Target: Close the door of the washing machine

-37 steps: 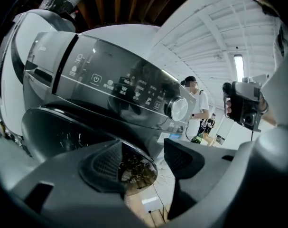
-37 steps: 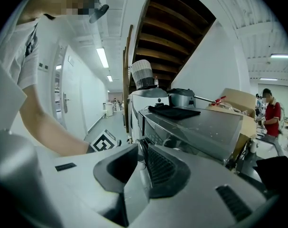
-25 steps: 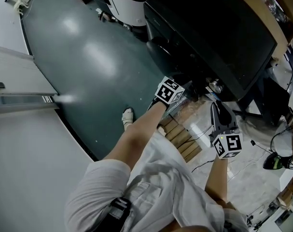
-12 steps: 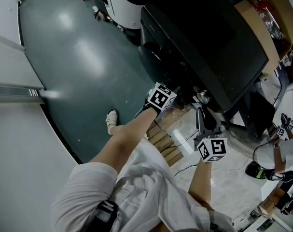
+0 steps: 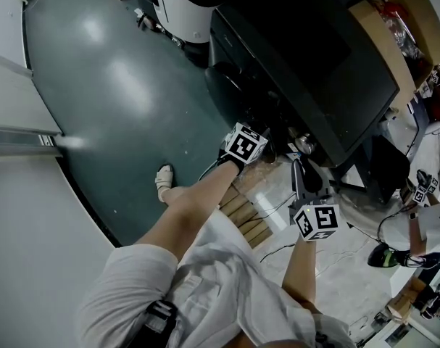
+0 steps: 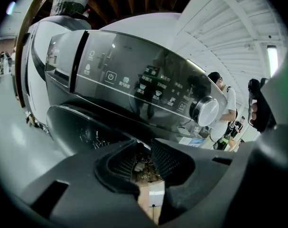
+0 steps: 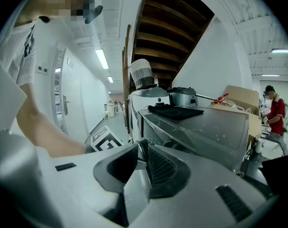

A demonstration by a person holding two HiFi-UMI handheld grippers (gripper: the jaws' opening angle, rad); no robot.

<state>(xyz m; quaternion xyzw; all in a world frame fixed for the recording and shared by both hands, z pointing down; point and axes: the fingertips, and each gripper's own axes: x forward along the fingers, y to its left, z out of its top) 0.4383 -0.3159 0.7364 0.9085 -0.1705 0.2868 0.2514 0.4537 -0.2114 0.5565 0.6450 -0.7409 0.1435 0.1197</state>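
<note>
Shows the washing machine front-on, its door bulging out below the control panel and seemingly ajar. Puts the left gripper nearest, right at the door's free edge, jaws just now closing down to a narrow slit and apparently pinching the glinting rim; calls for a push in toward the washing machine's front. Holds the right gripper farther along that front, jaws pressed together, empty.
</note>
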